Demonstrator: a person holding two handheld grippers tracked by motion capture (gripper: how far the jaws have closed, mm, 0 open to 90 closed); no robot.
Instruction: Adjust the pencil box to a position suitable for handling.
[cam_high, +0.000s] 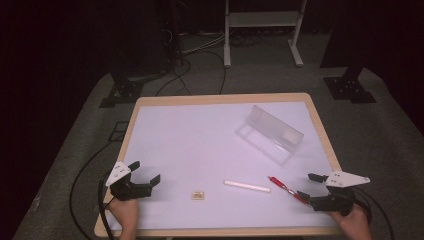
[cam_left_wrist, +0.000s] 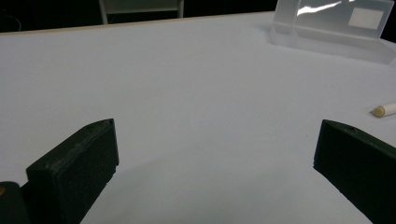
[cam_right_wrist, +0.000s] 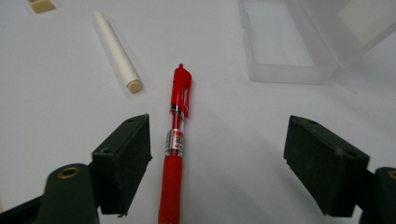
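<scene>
- The right hand-held gripper (cam_high: 309, 186) sits low over the near right corner of the bench (cam_high: 200, 150), its 2 jaws spread wide and clamping nothing.
- A red pen (cam_right_wrist: 174, 144) lies flat on the bench between those jaws, closer to the jaw at the left of the right gripper view, touching neither pad; its clip end points away from the gripper.
- Just beyond the pen and off to the same side lies a white stick (cam_right_wrist: 116, 50), like chalk.
- Farther past it is a small tan block (cam_high: 197, 195).
- Ahead of the right hand-held gripper, a clear plastic case (cam_high: 270, 134) rests with its lid open.
- The left hand-held gripper (cam_high: 147, 173) is at the near left corner, jaws wide apart over bare bench.
</scene>
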